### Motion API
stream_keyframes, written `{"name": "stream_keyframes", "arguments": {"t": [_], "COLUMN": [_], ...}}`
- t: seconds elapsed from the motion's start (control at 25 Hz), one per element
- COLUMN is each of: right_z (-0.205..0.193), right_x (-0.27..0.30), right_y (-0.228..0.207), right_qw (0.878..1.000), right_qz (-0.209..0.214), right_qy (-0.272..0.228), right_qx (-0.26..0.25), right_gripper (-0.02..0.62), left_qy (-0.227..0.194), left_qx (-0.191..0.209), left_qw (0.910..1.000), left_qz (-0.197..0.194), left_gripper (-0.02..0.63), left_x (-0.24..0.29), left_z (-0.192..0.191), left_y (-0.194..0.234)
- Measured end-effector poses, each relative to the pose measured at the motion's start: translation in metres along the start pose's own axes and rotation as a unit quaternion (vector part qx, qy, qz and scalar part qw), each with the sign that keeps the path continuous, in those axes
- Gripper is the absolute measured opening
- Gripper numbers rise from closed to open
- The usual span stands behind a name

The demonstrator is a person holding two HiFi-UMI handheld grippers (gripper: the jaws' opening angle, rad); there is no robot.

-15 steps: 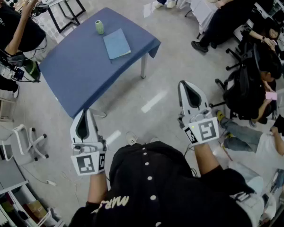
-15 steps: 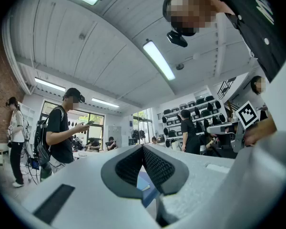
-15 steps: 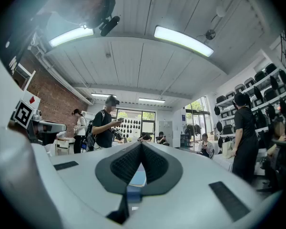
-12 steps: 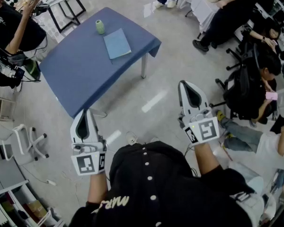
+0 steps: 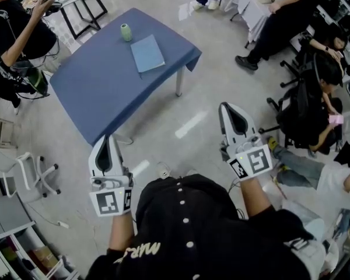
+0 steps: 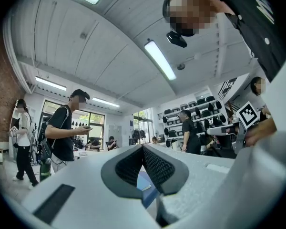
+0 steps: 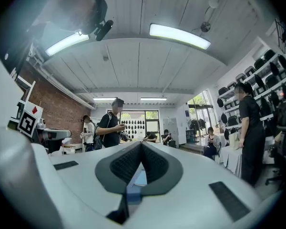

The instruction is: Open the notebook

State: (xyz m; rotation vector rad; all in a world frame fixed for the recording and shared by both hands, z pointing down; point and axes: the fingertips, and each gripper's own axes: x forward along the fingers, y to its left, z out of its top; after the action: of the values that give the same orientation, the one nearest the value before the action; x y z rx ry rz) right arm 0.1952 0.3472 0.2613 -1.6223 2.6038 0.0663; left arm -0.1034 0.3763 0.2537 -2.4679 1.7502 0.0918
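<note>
Your jaws hide all but a sliver of the notebook point(image 6: 142, 181) in both gripper views. The head view's upper-left edge crops a person point(image 5: 20, 37); the cup point(image 5: 125, 32) shows no detail.

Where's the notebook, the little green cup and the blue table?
notebook point(image 5: 147, 53), head view, middle of its light blue cover.
green cup point(image 5: 126, 32), head view, on its side wall.
blue table point(image 5: 105, 92), head view, a bare part of its top.
</note>
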Motion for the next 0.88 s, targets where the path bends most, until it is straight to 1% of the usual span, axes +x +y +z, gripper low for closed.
{"name": "stream_keyframes", "arguments": {"t": [0.08,0.12,0.16,0.2,0.32,0.52,0.6,0.72,0.88], "right_z": [-0.001,-0.002,-0.003,-0.004,-0.003,-0.008,-0.013,-0.02,-0.025], "right_x": [0.004,0.008,0.011,0.014,0.027,0.047,0.052,0.06,0.074], "right_y": [0.005,0.007,0.009,0.009,0.012,0.036,0.044,0.045,0.035], "right_qw": [1.0,1.0,0.999,0.999,0.999,1.0,1.0,1.0,1.0], "right_qz": [0.009,0.013,0.015,0.013,0.002,-0.009,-0.011,-0.013,-0.019], "right_qy": [0.0,-0.001,-0.002,-0.006,-0.014,-0.003,0.003,0.013,0.016], "right_qx": [0.015,0.025,0.035,0.043,0.039,0.011,0.006,0.007,0.012], "right_gripper": [-0.001,0.073,0.222,0.289,0.297,0.284,0.281,0.28,0.273], "left_qy": [-0.001,-0.002,-0.003,-0.004,-0.006,-0.009,-0.003,0.003,0.007], "left_qx": [-0.002,-0.003,-0.004,-0.004,-0.003,-0.006,-0.007,-0.009,-0.011], "left_qw": [1.0,1.0,1.0,1.0,1.0,0.9998,0.9997,0.9996,0.9994], "left_qz": [-0.002,-0.003,-0.003,-0.004,-0.006,-0.019,-0.023,-0.027,-0.031], "left_gripper": [0.003,0.003,0.003,0.003,0.003,0.003,0.003,0.003,0.003], "left_x": [0.0,0.0,0.0,0.0,0.005,0.011,0.013,0.022,0.041], "left_z": [0.0,0.0,-0.001,-0.001,-0.003,-0.009,-0.014,-0.021,-0.026], "left_y": [0.004,0.007,0.01,0.014,0.031,0.066,0.076,0.083,0.083]}}
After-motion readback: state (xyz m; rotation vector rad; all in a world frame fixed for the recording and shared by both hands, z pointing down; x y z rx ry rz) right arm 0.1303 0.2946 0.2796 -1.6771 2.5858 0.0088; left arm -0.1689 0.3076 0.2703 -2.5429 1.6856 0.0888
